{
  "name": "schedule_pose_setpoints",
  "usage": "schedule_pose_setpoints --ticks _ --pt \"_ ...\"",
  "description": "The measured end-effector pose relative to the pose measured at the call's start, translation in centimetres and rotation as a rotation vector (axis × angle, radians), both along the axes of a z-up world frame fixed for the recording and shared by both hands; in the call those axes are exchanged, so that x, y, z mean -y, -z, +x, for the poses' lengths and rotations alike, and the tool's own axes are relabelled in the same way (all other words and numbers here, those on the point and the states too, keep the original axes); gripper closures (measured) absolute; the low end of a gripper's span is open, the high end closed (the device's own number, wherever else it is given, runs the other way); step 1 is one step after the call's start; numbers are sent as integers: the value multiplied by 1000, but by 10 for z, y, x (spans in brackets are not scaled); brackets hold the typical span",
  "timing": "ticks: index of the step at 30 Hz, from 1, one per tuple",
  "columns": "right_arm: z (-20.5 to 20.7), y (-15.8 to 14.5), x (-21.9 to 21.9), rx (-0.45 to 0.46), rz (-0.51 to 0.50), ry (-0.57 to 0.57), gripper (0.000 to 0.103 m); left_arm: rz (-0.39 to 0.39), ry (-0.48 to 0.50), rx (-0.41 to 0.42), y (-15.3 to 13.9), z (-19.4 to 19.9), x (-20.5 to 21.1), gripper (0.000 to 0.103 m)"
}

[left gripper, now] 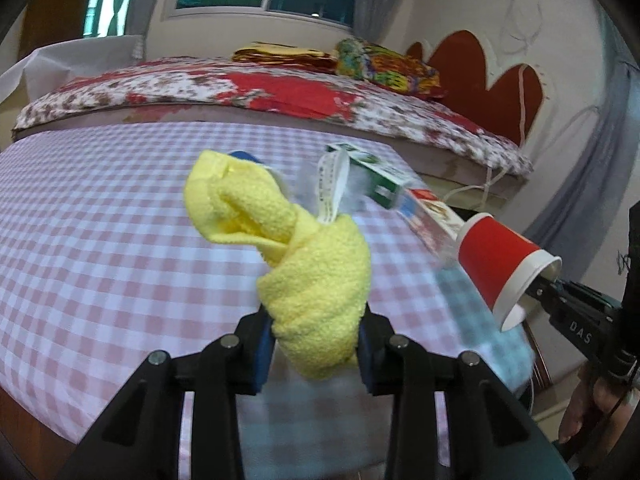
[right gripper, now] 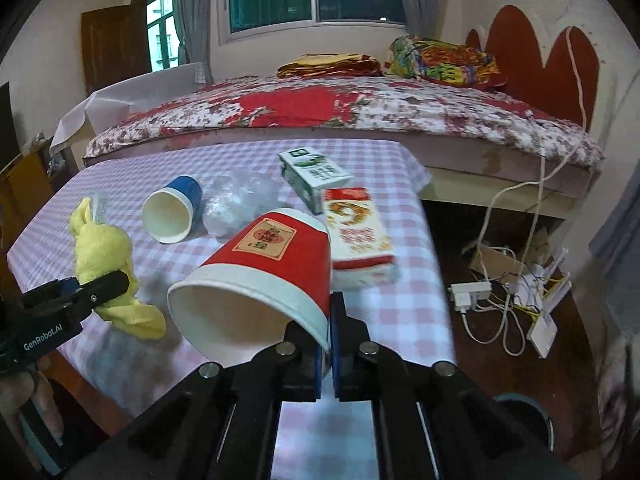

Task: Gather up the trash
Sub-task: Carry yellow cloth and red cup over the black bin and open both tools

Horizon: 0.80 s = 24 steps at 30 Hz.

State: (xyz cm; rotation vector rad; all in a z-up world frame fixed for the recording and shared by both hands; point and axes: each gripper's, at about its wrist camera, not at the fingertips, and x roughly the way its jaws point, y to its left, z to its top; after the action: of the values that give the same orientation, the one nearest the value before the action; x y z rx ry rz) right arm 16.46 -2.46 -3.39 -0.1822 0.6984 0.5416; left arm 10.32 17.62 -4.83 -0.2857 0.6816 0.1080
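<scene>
On the near edge of the checked pink-and-white surface [right gripper: 120,184], two sets of tongs are each carrying one item. Left tongs [left gripper: 316,344]: blue pads are pressing on both sides of a crumpled yellow cloth [left gripper: 304,264], which is standing up between them and folding over toward the far left; from the right wrist view the same cloth [right gripper: 106,256] is hanging clear of the surface at the near left. Right tongs [right gripper: 330,344]: pads are pressed together on the white rim of a red paper cup [right gripper: 260,276], which is lying tilted with its mouth facing near and its base pointing far; from the left wrist view this cup [left gripper: 500,260] is sitting at the right, off the surface's right edge. Remaining on the surface: a blue paper cup [right gripper: 172,208] is lying on its side at left centre, mouth toward the near side; a crumpled clear plastic wrapper [right gripper: 240,204] is resting just beside it on the right; a green-and-white carton [right gripper: 316,174] is lying farther back; a red-and-white box [right gripper: 356,232] is lying just nearer than the carton, close to the right edge. Beyond the surface a bed [right gripper: 360,112] with a red floral cover is standing against the far wall. On the floor at right, white cables and a power strip [right gripper: 472,292] are lying tangled.
</scene>
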Motion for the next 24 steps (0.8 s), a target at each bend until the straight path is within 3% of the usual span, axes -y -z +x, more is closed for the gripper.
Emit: schedule_pose_setpoints --ticks 24 --pt "-26 -1 170 -4 29 236 99 54 334 10 -18 17 153 67"
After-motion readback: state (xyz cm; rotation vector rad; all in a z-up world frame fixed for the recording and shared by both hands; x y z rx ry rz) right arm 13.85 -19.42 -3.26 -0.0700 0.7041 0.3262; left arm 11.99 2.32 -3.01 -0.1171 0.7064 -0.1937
